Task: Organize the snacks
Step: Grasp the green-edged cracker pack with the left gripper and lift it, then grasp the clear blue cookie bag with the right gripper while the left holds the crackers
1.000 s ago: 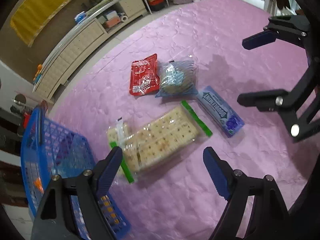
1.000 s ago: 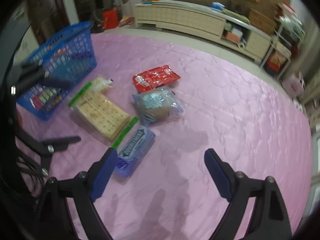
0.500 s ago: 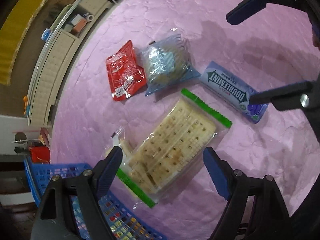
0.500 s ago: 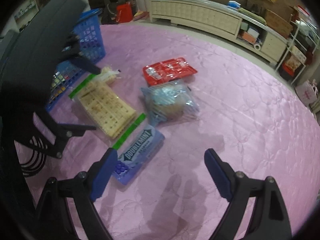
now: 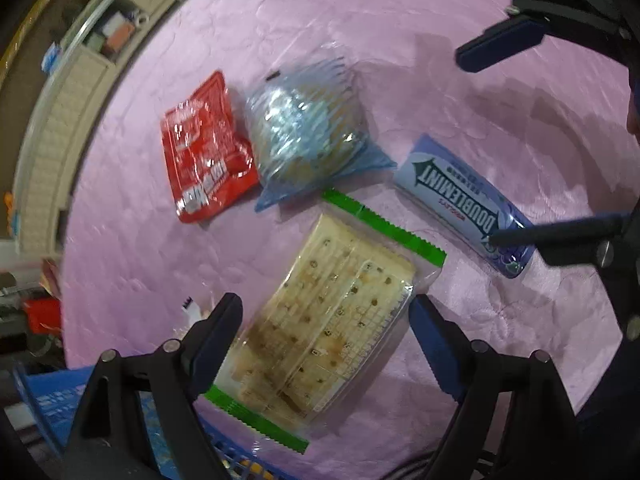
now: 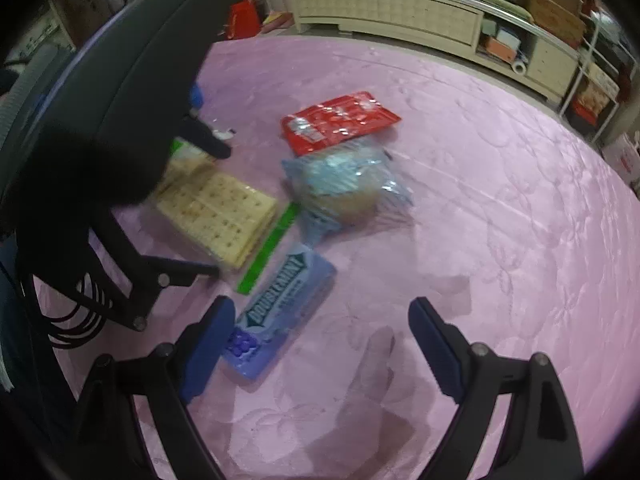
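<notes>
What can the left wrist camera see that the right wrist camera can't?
Only the left wrist view shows the blue plastic basket at its bottom edge. Only the right wrist view shows the long cream cabinet's front. Both show the clear cracker pack with green ends, the red foil packet, the blue-striped clear bag, the purple Doublemint gum pack and the pink quilted cover.

pink quilted cover (image 5: 360, 32): satiny cloth | cracker pack (image 5: 336, 320): clear glossy plastic | red pouch (image 5: 204, 148): shiny foil | basket (image 5: 52, 404): blue plastic mesh
</notes>
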Tool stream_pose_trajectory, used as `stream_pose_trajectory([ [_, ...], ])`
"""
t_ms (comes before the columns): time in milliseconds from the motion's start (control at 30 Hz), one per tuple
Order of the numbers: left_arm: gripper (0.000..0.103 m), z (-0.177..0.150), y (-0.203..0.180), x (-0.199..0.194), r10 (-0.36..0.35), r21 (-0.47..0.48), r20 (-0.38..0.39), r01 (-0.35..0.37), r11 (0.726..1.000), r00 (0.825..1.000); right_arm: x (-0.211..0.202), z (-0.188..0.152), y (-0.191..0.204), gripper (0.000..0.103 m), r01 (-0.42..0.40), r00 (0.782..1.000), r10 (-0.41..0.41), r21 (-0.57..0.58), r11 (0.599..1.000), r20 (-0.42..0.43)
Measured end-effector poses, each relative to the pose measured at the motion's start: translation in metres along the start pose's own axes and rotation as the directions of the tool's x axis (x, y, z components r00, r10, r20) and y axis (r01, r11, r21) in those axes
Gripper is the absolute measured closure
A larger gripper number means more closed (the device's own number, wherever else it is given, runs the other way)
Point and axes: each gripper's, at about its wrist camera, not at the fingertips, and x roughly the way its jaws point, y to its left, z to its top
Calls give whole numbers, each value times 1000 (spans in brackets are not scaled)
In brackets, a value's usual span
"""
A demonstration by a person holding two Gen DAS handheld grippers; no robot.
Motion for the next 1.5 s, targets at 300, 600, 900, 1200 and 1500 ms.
stream_pose_trajectory([
  [300,39,-18,6,2,-58,-80,16,59,995,998,-13,4,-18,12,-14,999,11,81,997,40],
  [600,42,-42,-7,-23,56,-195,87,-38,980,995,-14,13,-13,12,14,999,-17,62,998,40],
  [900,42,-78,7,-74,166,-378,198,-81,922,966,-30,21,0,12,111,985,-104,-40,993,137],
  [1200,42,-98,25,-85,238,-491,239,-94,866,941,-2,42,2,12,122,989,-118,-37,992,93],
  [1500,42,-84,36,-75,256,-538,251,-85,838,934,29,61,-9,12,66,997,-61,-83,994,54],
])
